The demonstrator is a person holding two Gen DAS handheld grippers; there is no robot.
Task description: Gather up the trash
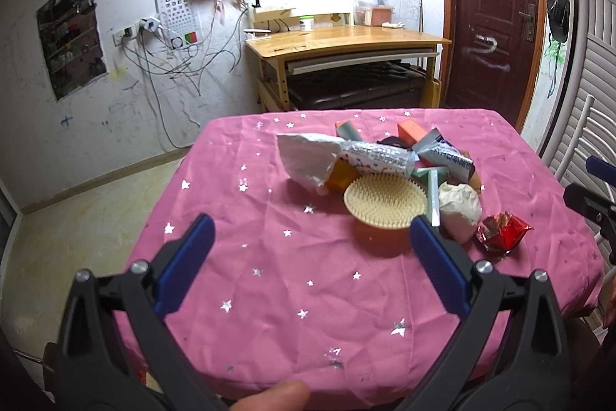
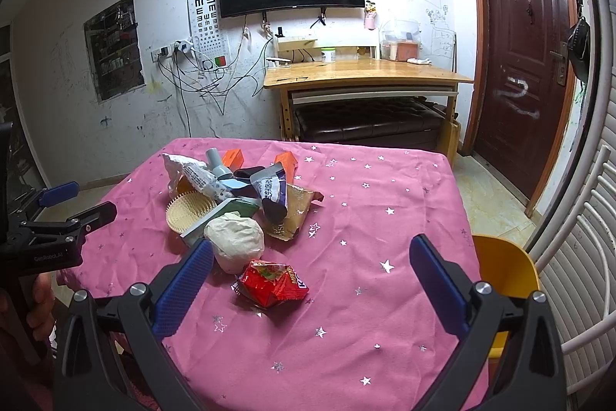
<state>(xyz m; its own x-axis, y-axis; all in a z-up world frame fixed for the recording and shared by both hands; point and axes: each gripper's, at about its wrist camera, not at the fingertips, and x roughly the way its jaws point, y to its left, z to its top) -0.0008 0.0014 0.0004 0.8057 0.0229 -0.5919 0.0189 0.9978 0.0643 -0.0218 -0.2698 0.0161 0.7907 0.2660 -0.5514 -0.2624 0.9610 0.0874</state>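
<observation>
The red snack wrapper point(image 2: 274, 283) lies crumpled on the pink star-print cloth of the counter point(image 2: 385, 203), at the near edge of a heap of litter. In my right wrist view it sits just ahead of the right tool point(image 2: 311, 255), slightly toward its left finger point(image 2: 184, 280), with bare cloth on its right side. It is roughly as wide as it is long, so I judge no turn of the wrist is needed. Both fingers of this tool stand wide apart and hold nothing.

Touching or just behind the wrapper is a ball of white paper point(image 2: 235, 241), then a cream oval brush point(image 2: 188, 212), a brown packet point(image 2: 296, 214) and more wrappers and small boxes piled beyond.

The left tool point(image 1: 312, 233) also stands wide apart and empty, over bare cloth. From it the wrapper point(image 1: 502, 232) lies off to the right, outside its right finger point(image 1: 439, 264). So I judge my right hand is the nearer one for this piece. A yellow chair point(image 2: 504, 268) stands at the counter's right edge.
</observation>
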